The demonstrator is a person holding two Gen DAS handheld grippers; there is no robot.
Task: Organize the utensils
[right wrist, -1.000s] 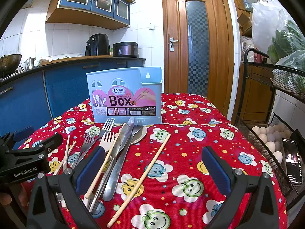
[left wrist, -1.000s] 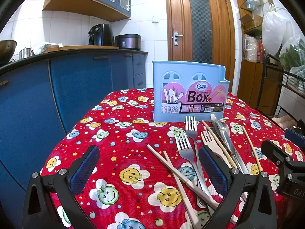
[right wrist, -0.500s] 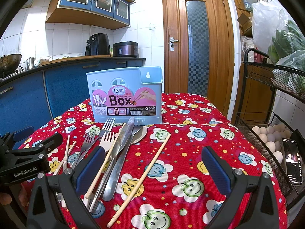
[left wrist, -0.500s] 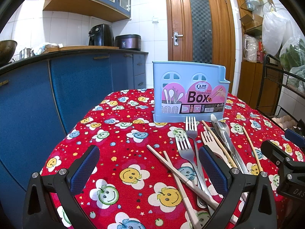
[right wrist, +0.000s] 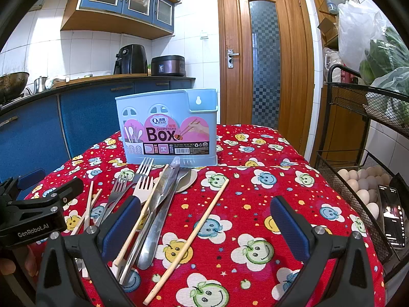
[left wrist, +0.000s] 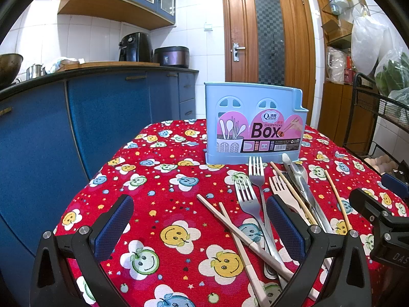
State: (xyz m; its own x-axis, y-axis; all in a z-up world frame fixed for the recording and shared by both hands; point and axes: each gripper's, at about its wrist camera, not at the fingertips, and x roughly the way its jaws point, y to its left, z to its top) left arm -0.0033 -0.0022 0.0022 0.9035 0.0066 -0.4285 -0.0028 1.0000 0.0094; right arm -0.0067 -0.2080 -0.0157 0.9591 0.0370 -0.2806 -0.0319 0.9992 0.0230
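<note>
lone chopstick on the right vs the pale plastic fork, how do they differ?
The lone chopstick is a thin plain wooden stick; the pale fork is broad, cream-coloured and ends in tines. The chopstick lies by itself on the red tablecloth, touching nothing; the fork sits in the utensil pile with another chopstick across it. The chopstick slants right; the fork points roughly toward the blue box. Both lie flat outside the box.

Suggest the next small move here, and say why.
Probably lower the right gripper onto the lone chopstick. Both grippers are open and empty, every utensil lies loose on the tablecloth, and that chopstick lies apart from the pile, between the right fingers.
</note>
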